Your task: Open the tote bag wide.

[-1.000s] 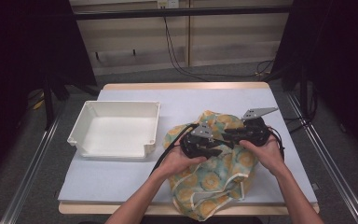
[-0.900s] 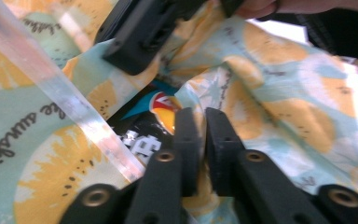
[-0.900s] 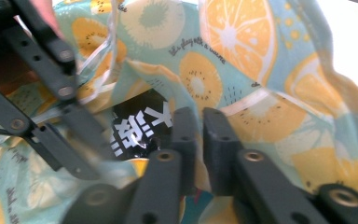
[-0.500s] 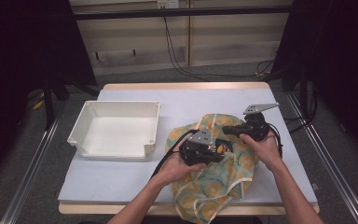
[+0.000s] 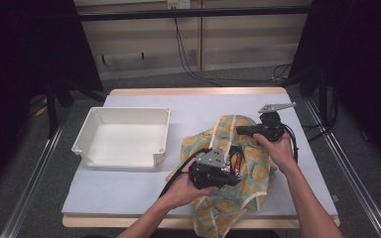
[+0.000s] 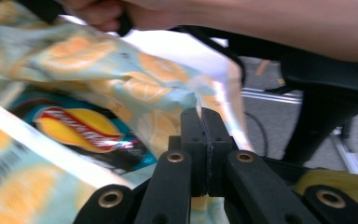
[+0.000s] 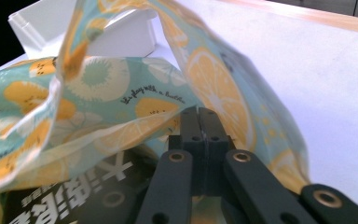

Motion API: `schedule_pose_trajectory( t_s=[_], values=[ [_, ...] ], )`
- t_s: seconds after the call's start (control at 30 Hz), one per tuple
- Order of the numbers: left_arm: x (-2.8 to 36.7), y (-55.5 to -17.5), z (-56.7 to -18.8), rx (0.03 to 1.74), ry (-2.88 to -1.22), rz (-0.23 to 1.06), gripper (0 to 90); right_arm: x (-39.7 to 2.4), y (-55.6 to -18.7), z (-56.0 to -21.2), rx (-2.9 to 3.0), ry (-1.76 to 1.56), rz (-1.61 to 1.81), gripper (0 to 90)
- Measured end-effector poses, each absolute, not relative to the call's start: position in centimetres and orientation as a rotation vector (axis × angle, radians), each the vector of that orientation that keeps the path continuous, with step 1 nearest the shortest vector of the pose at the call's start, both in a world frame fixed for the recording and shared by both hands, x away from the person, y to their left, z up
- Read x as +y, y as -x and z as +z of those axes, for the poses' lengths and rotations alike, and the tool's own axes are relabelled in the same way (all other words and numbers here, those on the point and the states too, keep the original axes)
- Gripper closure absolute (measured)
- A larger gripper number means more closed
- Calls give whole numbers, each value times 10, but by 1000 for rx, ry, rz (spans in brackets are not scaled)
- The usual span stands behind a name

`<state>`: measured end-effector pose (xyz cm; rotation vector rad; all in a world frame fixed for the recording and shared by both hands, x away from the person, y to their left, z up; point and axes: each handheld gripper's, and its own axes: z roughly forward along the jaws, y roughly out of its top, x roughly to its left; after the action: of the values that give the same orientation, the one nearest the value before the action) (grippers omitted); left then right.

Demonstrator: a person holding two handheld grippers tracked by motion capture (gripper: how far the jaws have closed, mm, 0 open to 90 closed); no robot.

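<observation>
High view: one bench (image 5: 144, 191), one white tray (image 5: 122, 137) at its left, one orange-print cloth bag (image 5: 250, 166) at right, its lower end hanging past the near edge. Bare bench surface lies behind the bag and between the bag and the tray. Two tongs rest at the bag: left tongs (image 5: 234, 171), right tongs (image 5: 239, 131).

Left gripper view: left tongs (image 6: 200, 116) pressed together, pinching the bag's rim (image 6: 168, 93). One snack packet (image 6: 81, 128) lies inside; its red-and-yellow logo is blurred.

Right gripper view: right tongs (image 7: 199, 116) pressed together on the bag's fabric (image 7: 121, 102); script on the cloth is illegible. Dark packaging (image 7: 74, 193) with white characters lies below.
</observation>
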<state>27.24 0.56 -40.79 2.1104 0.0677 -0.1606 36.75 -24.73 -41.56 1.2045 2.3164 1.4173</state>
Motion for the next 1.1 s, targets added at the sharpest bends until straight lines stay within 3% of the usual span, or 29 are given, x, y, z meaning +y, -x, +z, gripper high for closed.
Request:
schedule_pose_trajectory(
  t_s=[0.77,1.1],
  values=[
    [20,-217,-418,-57,-2147,-208,900,-247,-405,-412,2277,-1264,1291,900],
    [24,-221,-432,-41,-2146,-203,887,-241,-410,-422,2290,-1267,1281,900]
  ],
)
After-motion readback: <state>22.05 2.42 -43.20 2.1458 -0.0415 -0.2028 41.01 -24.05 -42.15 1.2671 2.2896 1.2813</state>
